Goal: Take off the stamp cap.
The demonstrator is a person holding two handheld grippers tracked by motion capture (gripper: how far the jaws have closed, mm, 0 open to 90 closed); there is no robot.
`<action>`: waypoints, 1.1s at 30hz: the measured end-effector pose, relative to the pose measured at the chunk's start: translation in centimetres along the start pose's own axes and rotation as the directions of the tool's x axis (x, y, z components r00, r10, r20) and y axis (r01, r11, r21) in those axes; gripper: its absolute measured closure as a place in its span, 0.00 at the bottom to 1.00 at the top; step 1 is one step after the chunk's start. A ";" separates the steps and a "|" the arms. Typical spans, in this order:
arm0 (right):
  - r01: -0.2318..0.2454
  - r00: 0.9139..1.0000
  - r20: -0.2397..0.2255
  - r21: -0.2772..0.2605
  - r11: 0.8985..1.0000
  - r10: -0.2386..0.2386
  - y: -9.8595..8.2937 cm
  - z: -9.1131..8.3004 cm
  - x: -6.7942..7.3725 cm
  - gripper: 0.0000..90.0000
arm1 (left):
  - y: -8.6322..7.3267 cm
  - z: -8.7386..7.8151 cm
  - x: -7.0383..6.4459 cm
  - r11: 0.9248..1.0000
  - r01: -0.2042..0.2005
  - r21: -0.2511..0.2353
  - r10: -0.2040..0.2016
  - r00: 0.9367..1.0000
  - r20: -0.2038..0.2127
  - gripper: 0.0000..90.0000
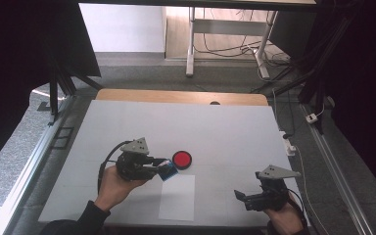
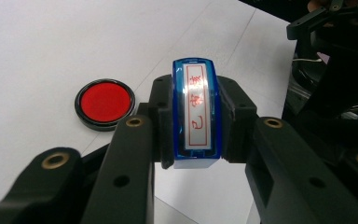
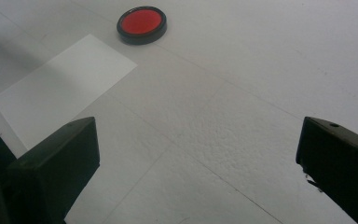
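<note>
Left gripper (image 2: pixel 193 140) clamps a blue rubber stamp (image 2: pixel 196 114) between its fingers, label up; red ink pad (image 2: pixel 104 102) lies just beyond them. Right gripper (image 3: pixel 198 163) stands spread, empty, well apart from the white paper sheet (image 3: pixel 60 91).

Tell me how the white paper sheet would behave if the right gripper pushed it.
The paper lies flat and thin on the table, so it would probably slide or buckle rather than resist. It looks light and floppy; open jaws of the right gripper may struggle to catch its edge.
</note>
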State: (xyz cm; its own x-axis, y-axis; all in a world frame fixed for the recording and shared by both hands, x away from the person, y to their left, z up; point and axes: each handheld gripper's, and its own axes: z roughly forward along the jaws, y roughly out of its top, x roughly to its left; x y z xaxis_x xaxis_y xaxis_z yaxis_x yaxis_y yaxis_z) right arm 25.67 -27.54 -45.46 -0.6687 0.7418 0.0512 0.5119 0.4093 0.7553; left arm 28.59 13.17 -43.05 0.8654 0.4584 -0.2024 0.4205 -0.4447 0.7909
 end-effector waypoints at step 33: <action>0.092 0.948 -0.299 -0.078 0.993 -0.111 3.0 3.3 4.3 0.00 | 0.5 -0.2 -0.3 0.999 -0.028 0.029 0.027 0.999 0.020 0.78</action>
State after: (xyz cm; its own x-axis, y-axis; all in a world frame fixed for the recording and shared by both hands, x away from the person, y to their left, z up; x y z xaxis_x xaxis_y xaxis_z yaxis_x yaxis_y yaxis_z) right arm 26.11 -21.43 -45.15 -0.8518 0.4990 0.1597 0.4047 0.4331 0.8054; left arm 28.50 12.95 -42.49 0.8817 0.4308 -0.1923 0.4042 -0.4796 0.7788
